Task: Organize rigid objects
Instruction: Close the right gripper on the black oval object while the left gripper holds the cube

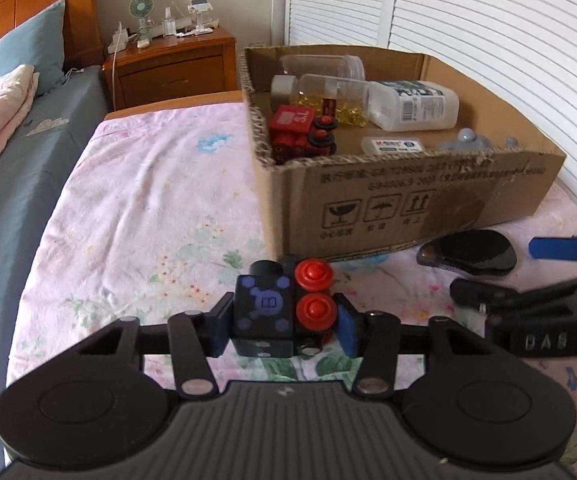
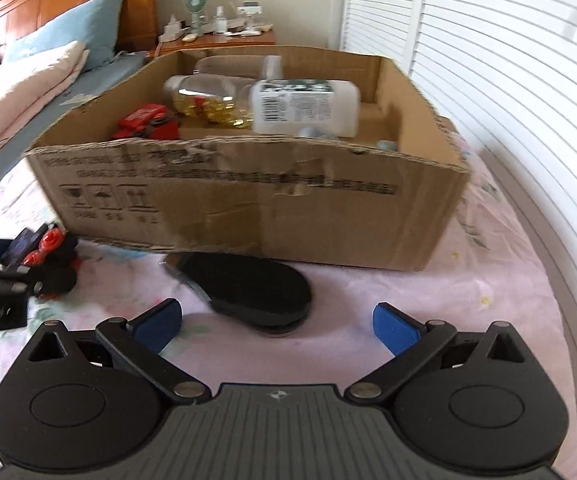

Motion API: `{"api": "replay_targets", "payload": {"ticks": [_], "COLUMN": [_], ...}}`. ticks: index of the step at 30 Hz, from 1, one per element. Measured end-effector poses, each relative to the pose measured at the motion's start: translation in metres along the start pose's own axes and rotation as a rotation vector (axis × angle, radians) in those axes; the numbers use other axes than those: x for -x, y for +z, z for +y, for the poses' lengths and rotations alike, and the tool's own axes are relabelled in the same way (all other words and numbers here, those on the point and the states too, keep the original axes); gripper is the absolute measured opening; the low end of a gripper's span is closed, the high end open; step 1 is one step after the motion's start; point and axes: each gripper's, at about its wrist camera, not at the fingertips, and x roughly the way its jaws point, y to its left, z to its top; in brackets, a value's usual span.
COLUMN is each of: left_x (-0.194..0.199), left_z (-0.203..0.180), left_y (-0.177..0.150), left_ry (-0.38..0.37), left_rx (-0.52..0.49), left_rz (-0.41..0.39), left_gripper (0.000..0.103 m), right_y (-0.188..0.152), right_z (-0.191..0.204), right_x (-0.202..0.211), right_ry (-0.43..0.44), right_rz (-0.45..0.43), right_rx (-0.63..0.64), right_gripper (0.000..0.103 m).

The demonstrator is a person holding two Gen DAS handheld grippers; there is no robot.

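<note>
While the left gripper (image 1: 282, 326) is clenched on a black toy train (image 1: 284, 312) with red wheels, that toy sits in front of the cardboard box (image 1: 408, 204), short of its near wall and above the pink floral bedspread (image 1: 148, 200). Both blue pads press the toy's flanks. In the right wrist view the same toy (image 2: 44, 256) appears off the box's near left corner.

The right gripper (image 2: 276, 322) is released, its blue fingers (image 2: 394, 330) spread wide with nothing between them. A black oval object (image 2: 248, 288) lies on the bedspread just in front of the box's near wall, ahead of the open fingers and apart from them.

Inside the box, a red toy train (image 1: 302, 134) rests against the left wall near the front corner. Behind it lies a clear jar of yellow capsules (image 1: 332, 98), and beside that a white labelled bottle (image 1: 412, 106) on its side. A small white case (image 1: 392, 146) lies close to the near wall. An empty clear container (image 1: 322, 66) sits toward the far wall.

Beyond the box's far left corner stands a wooden nightstand (image 1: 172, 64).
</note>
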Motion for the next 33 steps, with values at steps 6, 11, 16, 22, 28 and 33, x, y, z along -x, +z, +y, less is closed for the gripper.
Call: {"api": "replay_targets", "payload": {"ticks": [6, 11, 16, 22, 28, 33], "left_x": [0.004, 0.006, 0.005, 0.003, 0.003, 0.005], "left_z": [0.018, 0.025, 0.025, 0.025, 0.024, 0.024], "left_y": [-0.004, -0.005, -0.005, -0.004, -0.004, -0.004], "left_ry": [0.036, 0.042, 0.04, 0.047, 0.051, 0.043], "left_rx": [0.033, 0.042, 0.036, 0.033, 0.031, 0.01], "left_rz": [0.007, 0.009, 0.003, -0.005, -0.007, -0.001], "left_gripper": [0.049, 0.049, 0.05, 0.051, 0.051, 0.049], "right_y": [0.003, 0.009, 0.013, 0.014, 0.014, 0.013], "right_z": [0.026, 0.037, 0.042, 0.038, 0.043, 0.042], "right_x": [-0.001, -0.007, -0.013, -0.014, -0.01, -0.005], "right_ry": [0.064, 0.079, 0.06, 0.039, 0.025, 0.042], "right_rz": [-0.011, -0.026, -0.034, -0.039, -0.033, -0.022], "right_rx": [0.021, 0.027, 0.059, 0.039, 0.041, 0.046], "right_gripper": [0.103, 0.103, 0.103, 0.1, 0.093, 0.092]}}
